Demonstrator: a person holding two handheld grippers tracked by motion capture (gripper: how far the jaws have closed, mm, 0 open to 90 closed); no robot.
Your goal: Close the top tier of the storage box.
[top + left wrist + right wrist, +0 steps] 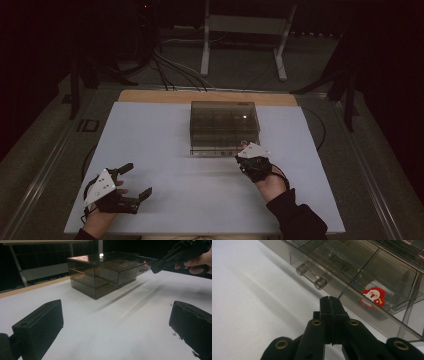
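A smoky see-through drawer box (224, 125) stands at the middle back of the white table (165, 150). In the left gripper view its upper drawer (125, 271) sticks out a little from the box front. My right gripper (330, 301) is shut with nothing between its jaws, its tip just short of the drawer's clear bar handle (312, 277). A small Santa figure (374, 295) lies inside the drawer behind the front wall. My left gripper (136, 181) rests open near the table's front left, pointing at the box (100, 275).
A wooden strip (205, 96) runs along the table's far edge. Behind it stand a white metal frame (245, 30) and loose cables (170, 70) on the floor. The room around the table is dark.
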